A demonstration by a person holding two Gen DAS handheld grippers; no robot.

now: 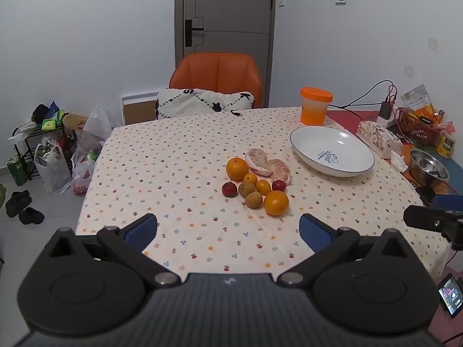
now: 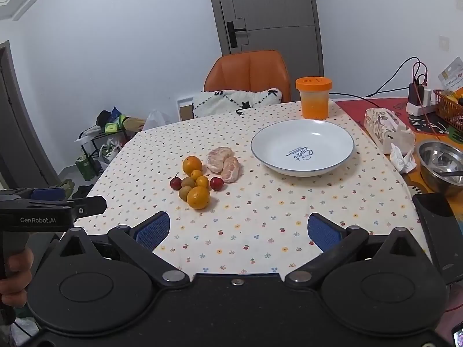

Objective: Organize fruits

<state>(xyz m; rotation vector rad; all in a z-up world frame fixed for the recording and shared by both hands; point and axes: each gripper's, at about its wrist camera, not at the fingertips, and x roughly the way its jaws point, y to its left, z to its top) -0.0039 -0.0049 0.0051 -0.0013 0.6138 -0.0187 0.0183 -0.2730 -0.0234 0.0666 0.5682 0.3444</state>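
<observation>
A cluster of fruit lies mid-table: a near orange point(image 1: 276, 202) point(image 2: 198, 197), a far orange point(image 1: 237, 168) point(image 2: 192, 164), two peeled pomelo pieces point(image 1: 269, 166) point(image 2: 224, 162), small kumquats, brown longans and two red fruits point(image 1: 229, 189). An empty white plate point(image 1: 332, 151) point(image 2: 302, 147) stands to their right. My left gripper point(image 1: 228, 231) hangs open over the near table edge, short of the fruit. My right gripper point(image 2: 238, 231) is open too, nothing between its blue pads, with the fruit ahead to its left.
An orange-lidded jar point(image 1: 315, 105) point(image 2: 314, 97) stands behind the plate. A tissue pack point(image 2: 387, 130), a steel bowl point(image 2: 441, 163), a basket and cables crowd the right side. An orange chair point(image 1: 217, 78) with a cushion sits at the far edge. Bags and shoes lie on the floor at left.
</observation>
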